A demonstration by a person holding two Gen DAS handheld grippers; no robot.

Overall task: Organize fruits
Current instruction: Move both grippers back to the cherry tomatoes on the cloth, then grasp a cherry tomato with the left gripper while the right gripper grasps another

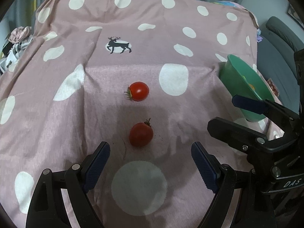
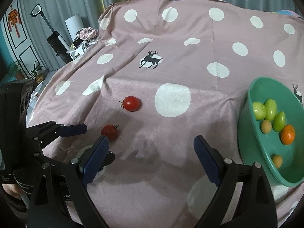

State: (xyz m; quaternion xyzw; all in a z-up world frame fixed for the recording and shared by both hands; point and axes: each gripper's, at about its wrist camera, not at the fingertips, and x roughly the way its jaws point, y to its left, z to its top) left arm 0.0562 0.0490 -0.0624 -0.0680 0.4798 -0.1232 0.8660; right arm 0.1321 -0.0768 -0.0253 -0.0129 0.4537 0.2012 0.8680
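Note:
Two red tomatoes lie on the pink polka-dot cloth (image 1: 171, 114). The near tomato (image 1: 141, 134) (image 2: 109, 132) sits just ahead of my left gripper (image 1: 150, 145) (image 2: 99, 141), in line with the gap between its open fingers and not touched. The far tomato (image 1: 139, 91) (image 2: 131, 103) lies further up the cloth. My right gripper (image 2: 151, 139) (image 1: 222, 113) hangs open over bare cloth with nothing in it. To its right a tilted green bowl (image 2: 266, 152) (image 1: 239, 79) holds several green fruits (image 2: 270, 109), an orange mandarin (image 2: 287, 134) and small yellowish fruits (image 2: 266, 126).
The cloth has a deer print (image 1: 118, 45) (image 2: 151, 59) and creases. A heap of clothes (image 2: 86, 35) lies past its left edge, with a stick vacuum (image 2: 55, 43) and potted plants (image 2: 37, 74) beyond. A grey chair (image 1: 281, 38) stands to the right.

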